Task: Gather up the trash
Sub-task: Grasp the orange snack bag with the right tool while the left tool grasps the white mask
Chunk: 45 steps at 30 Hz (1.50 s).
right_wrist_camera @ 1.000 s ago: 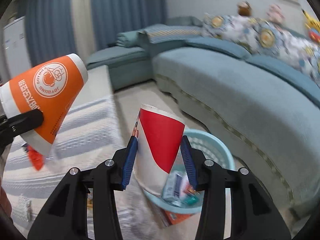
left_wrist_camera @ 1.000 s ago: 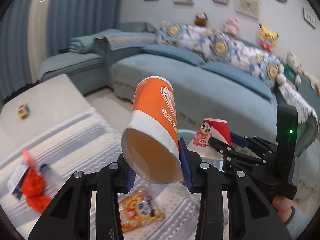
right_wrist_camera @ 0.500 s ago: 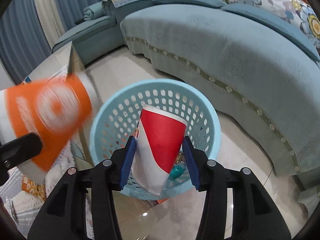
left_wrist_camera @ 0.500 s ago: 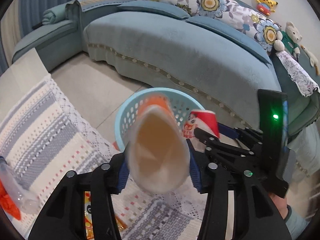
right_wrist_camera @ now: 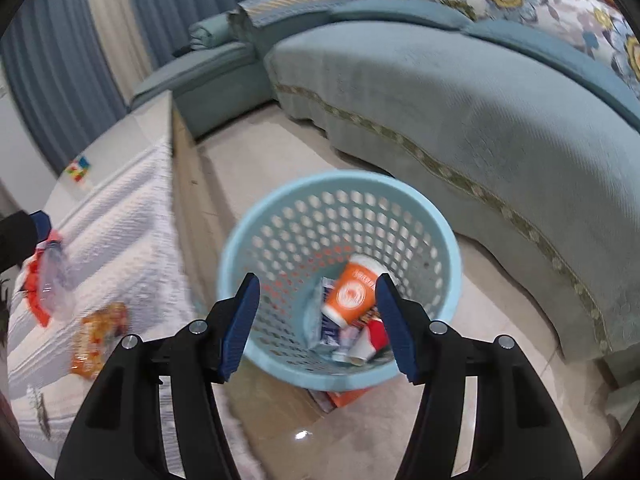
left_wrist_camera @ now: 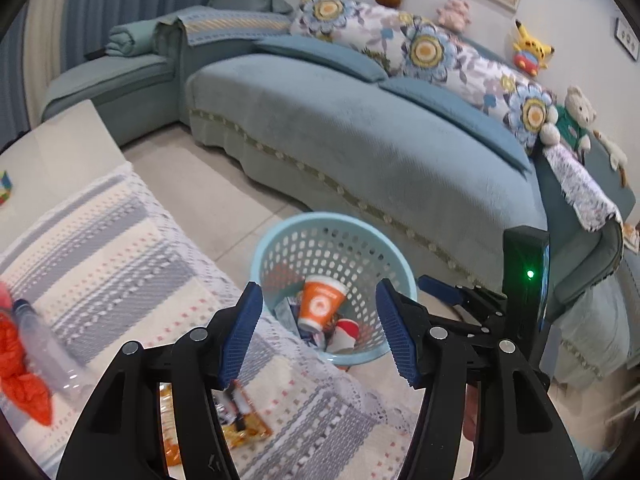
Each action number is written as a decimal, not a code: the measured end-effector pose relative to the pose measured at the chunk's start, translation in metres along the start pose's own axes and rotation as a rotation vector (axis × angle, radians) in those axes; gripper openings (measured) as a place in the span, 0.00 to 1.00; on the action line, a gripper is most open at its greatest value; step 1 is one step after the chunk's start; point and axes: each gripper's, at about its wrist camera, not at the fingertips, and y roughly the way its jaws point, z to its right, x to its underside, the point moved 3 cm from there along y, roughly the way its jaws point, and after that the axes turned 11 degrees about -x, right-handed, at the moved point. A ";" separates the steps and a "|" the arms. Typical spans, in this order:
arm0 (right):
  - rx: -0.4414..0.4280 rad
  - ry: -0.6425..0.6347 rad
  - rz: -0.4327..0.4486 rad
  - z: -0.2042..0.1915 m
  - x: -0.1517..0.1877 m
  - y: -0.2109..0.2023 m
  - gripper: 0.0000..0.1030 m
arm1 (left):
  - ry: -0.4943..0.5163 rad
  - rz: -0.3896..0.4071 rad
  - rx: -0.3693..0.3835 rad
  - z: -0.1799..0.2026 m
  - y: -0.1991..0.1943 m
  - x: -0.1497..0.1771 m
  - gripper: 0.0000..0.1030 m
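Inside the light blue basket (left_wrist_camera: 280, 240) (right_wrist_camera: 256, 236) on the floor lie the orange paper cup (left_wrist_camera: 320, 305) (right_wrist_camera: 354, 294) and the red paper cup (left_wrist_camera: 346, 330) (right_wrist_camera: 370, 342), on top of other wrappers. My left gripper (left_wrist_camera: 318, 334) hovers above the basket, its jaws opening with nothing between them. My right gripper (right_wrist_camera: 316, 322) is also above the basket, jaws opening and empty; it shows in the left wrist view (left_wrist_camera: 460, 300) at the right. On the table's striped cloth (left_wrist_camera: 120, 240) lie a clear plastic bottle (left_wrist_camera: 44, 344) (right_wrist_camera: 56, 272), an orange crumpled bag (left_wrist_camera: 20, 360) and a yellow snack wrapper (left_wrist_camera: 240, 420) (right_wrist_camera: 98, 336).
A long blue sofa (left_wrist_camera: 380, 140) (right_wrist_camera: 480, 100) with flowered cushions and plush toys runs behind the basket. A small colourful cube (right_wrist_camera: 78, 168) sits on the table's far end. The table edge (right_wrist_camera: 188, 220) stands right beside the basket. An orange box (right_wrist_camera: 344, 398) lies under the basket.
Both grippers opened and let go of their cups: the orange cup fell from the left one and the red cup from the right one into the basket. Both hands sank toward it.
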 end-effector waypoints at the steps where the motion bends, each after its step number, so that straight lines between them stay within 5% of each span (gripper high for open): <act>1: -0.012 -0.014 0.010 -0.008 -0.002 -0.005 0.55 | -0.005 0.014 -0.005 -0.004 -0.008 0.000 0.56; 6: -0.111 -0.131 0.064 -0.067 -0.007 -0.032 0.56 | -0.053 0.099 -0.059 -0.041 -0.065 0.011 0.65; 11: -0.182 -0.282 0.060 -0.129 0.008 -0.038 0.65 | -0.134 0.155 -0.190 -0.099 -0.121 0.049 0.74; 19: -0.218 -0.381 -0.036 -0.189 0.044 -0.013 0.65 | -0.322 0.099 -0.376 -0.196 -0.174 0.146 0.74; 23: -0.203 -0.418 -0.050 -0.203 0.056 0.000 0.65 | -0.359 0.047 -0.406 -0.218 -0.174 0.184 0.74; 33: -0.205 -0.476 -0.116 -0.209 0.086 0.029 0.64 | -0.302 -0.124 -0.407 -0.207 -0.131 0.249 0.77; 45: -0.205 -0.485 -0.222 -0.213 0.108 0.062 0.65 | -0.243 -0.179 -0.483 -0.202 -0.110 0.267 0.79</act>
